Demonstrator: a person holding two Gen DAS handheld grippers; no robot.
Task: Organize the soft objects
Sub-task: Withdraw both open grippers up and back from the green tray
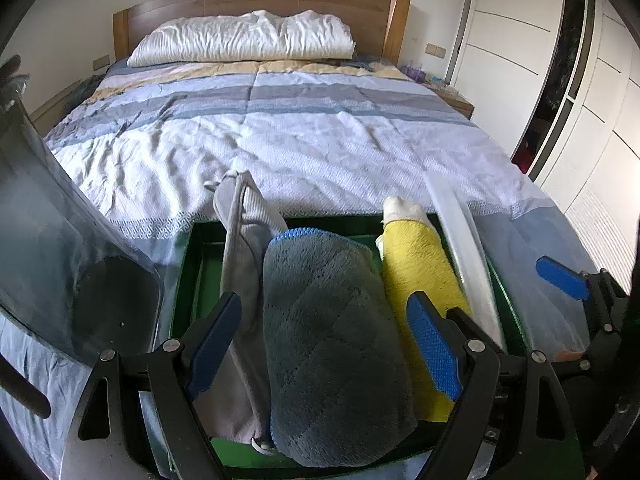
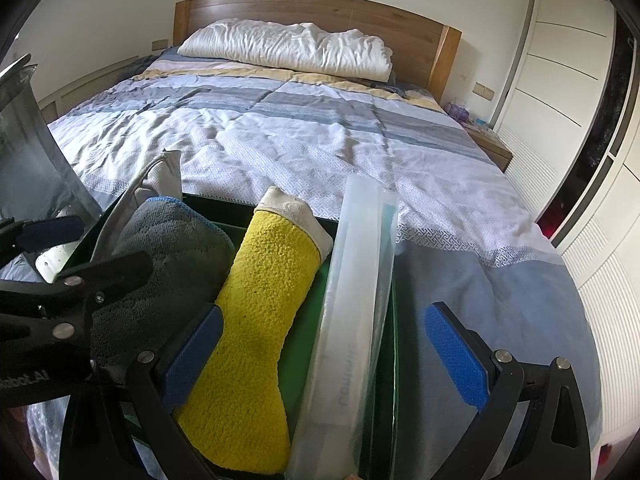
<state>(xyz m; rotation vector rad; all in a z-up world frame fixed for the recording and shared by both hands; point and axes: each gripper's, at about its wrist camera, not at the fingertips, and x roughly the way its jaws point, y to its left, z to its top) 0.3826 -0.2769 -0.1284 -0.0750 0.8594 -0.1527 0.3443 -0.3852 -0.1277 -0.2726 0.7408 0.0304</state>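
Observation:
A green box point(image 1: 196, 264) lies on the bed's near end. In it lie a light grey cloth point(image 1: 240, 264), a rolled dark grey towel with blue trim point(image 1: 332, 344) and a yellow sock-like cloth with a white cuff point(image 1: 420, 264). My left gripper point(image 1: 324, 344) is open, its blue pads on either side of the grey towel, just above it. My right gripper point(image 2: 332, 364) is open, astride the yellow cloth point(image 2: 260, 320) and a clear plastic packet point(image 2: 352, 304) that leans along the box's right side. The towel point(image 2: 168, 264) shows left of the yellow cloth in the right wrist view.
The box sits on a bed with a blue, grey and white striped cover point(image 1: 320, 140) and a white pillow point(image 1: 244, 40) at the wooden headboard. A clear plastic lid or bin point(image 1: 52, 240) stands at the left. White wardrobe doors point(image 1: 560, 80) line the right side.

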